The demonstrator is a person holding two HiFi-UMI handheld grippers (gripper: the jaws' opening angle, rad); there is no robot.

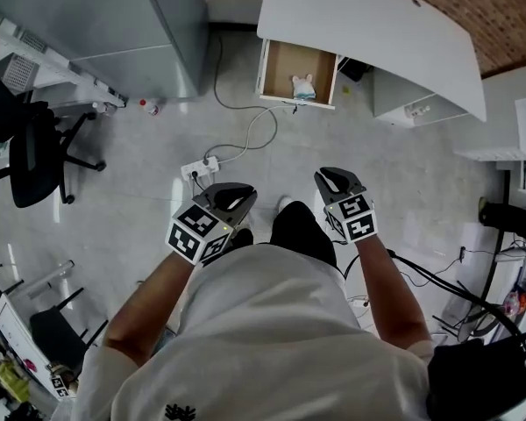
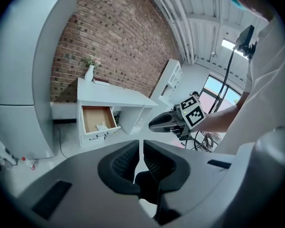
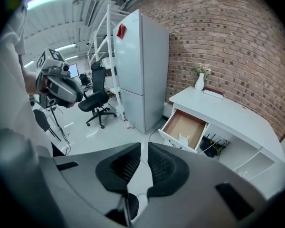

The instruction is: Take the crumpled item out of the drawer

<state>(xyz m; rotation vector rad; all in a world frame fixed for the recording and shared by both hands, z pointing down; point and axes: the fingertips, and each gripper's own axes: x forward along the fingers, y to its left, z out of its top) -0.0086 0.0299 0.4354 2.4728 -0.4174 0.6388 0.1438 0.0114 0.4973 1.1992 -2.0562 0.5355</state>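
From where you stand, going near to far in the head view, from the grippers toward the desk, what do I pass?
Left gripper and right gripper side by side → power strip on the floor → crumpled item at the near end of the open drawer → white desk top.

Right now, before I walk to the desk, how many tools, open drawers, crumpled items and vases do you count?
Tools, left tool and right tool: 2
Open drawer: 1
Crumpled item: 1
Vase: 1
Total: 5
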